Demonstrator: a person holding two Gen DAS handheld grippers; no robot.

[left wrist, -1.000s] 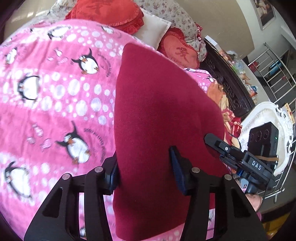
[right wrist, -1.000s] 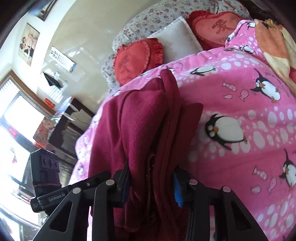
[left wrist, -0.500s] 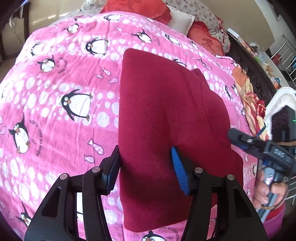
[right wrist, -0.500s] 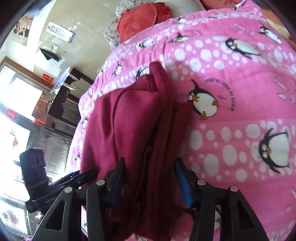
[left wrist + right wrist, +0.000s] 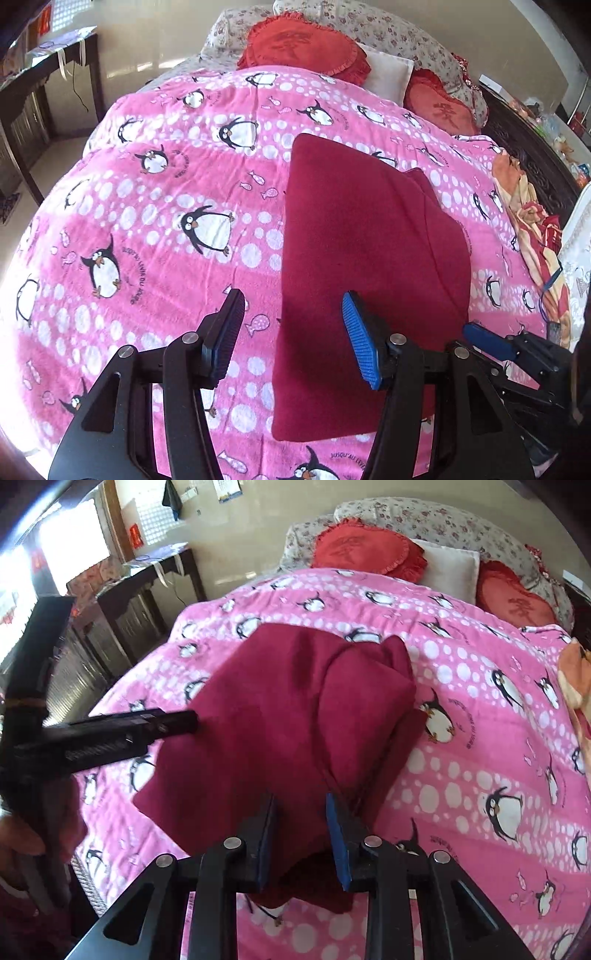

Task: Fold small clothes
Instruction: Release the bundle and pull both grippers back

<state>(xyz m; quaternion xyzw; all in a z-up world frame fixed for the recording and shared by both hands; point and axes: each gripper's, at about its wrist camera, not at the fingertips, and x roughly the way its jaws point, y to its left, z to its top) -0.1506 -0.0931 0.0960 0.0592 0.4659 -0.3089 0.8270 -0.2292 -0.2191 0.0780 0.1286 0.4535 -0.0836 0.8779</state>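
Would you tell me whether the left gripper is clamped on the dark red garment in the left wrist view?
No, the left gripper stands open, its pads clear of the dark red garment lying flat on the penguin blanket.

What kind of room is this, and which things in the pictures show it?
Most likely a home bedroom. A bed covered by a pink penguin blanket fills the view, red heart-shaped cushions lie against floral pillows at its head, and a dark wooden side table stands by the wall.
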